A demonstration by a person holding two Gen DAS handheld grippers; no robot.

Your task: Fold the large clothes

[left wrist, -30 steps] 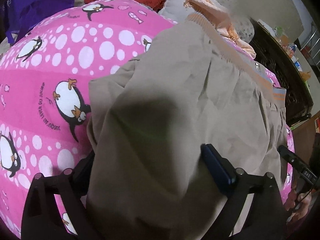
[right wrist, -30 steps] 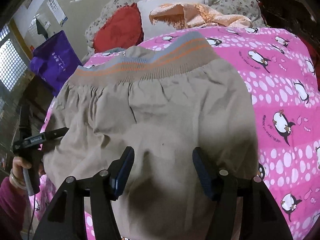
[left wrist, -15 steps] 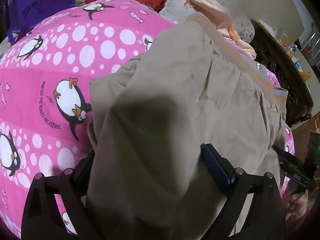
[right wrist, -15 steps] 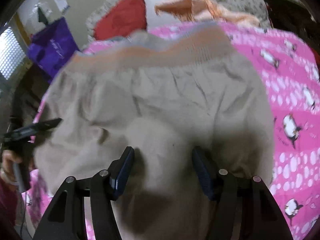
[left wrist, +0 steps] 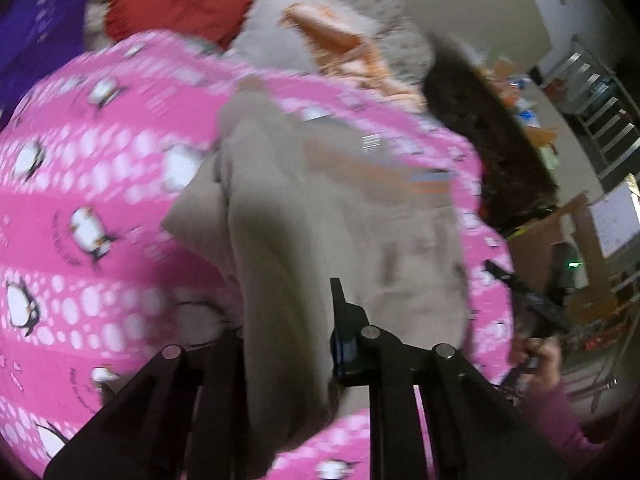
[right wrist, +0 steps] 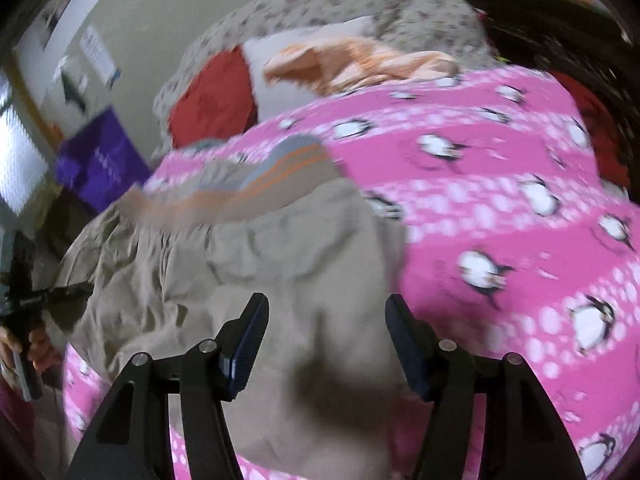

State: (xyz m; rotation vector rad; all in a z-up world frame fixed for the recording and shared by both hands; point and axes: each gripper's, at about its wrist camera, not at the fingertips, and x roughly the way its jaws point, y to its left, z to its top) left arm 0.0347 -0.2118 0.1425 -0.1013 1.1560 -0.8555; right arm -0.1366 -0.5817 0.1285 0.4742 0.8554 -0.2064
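Observation:
Beige trousers (left wrist: 320, 208) with a grey and orange striped waistband (right wrist: 280, 168) lie bunched on a pink penguin blanket (left wrist: 100, 200). In the left wrist view my left gripper (left wrist: 288, 320) is shut on a thick fold of the beige cloth, which fills the gap between its fingers. In the right wrist view my right gripper (right wrist: 324, 332) is open, its blue pads apart just above the trousers (right wrist: 260, 272), holding nothing. The right gripper also shows at the right edge of the left wrist view (left wrist: 528, 300). Both views are motion-blurred.
A red cushion (right wrist: 212, 100), a white pillow and an orange cloth (right wrist: 356, 60) lie at the head of the bed. A purple bag (right wrist: 100, 160) stands at the left. Dark furniture (left wrist: 492, 140) borders the bed's right side.
The left gripper has closed on the cloth and pulled it back, narrowing the fold. The trousers have bunched and the waistband has slid nearer. Both cameras have risen and tilted.

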